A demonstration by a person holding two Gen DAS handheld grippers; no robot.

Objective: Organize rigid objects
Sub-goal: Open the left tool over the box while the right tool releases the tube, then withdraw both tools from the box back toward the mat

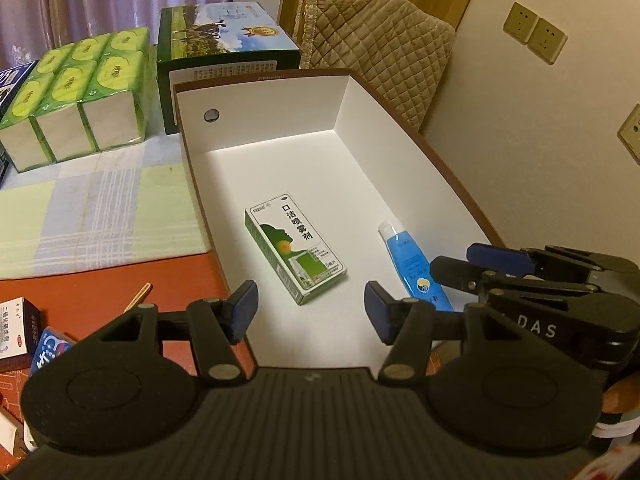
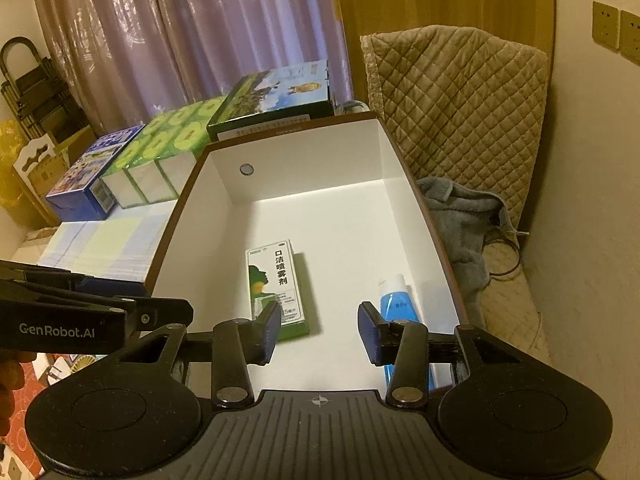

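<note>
White open box (image 1: 280, 120), brown outer rim, sits on the table (image 1: 100, 296) along its right edge, next to the wall. Round hole in its far-left wall.

Contents: green-and-white carton (image 1: 296, 248) with Chinese print, lying flat on the box floor, roughly mid-floor toward the near end, long axis slightly skewed. Blue tube (image 1: 412, 264) with white cap, also flat, near the right wall of the box, cap pointing toward the far end. Carton and tube well apart, not touching.

Left hand-held gripper (image 1: 312, 312): held above the near end of the box, jaws apart, nothing between the blue pads (image 1: 244, 304). Carton lies just beyond the fingertips, not in contact.

Right hand-held gripper (image 2: 318, 330): also above the near end of the box, to the right of the left one, jaws apart and empty. In the right wrist view its right finger overlaps the lower part of the tube; contact cannot be told.

Outside the box, on the table: large green-and-blue printed box (image 1: 228, 44) just behind the far wall; wrapped green tissue packs (image 1: 76, 96) to its left on a checked cloth (image 1: 100, 204); blue carton (image 2: 92, 172) further left. Near-left corner of the table: small cartons (image 1: 20, 328) and a thin wooden stick (image 1: 138, 296) on bare red-brown surface.

Right of the table: quilted beige cover (image 2: 456, 112), grey cloth (image 2: 460, 216) below it.
</note>
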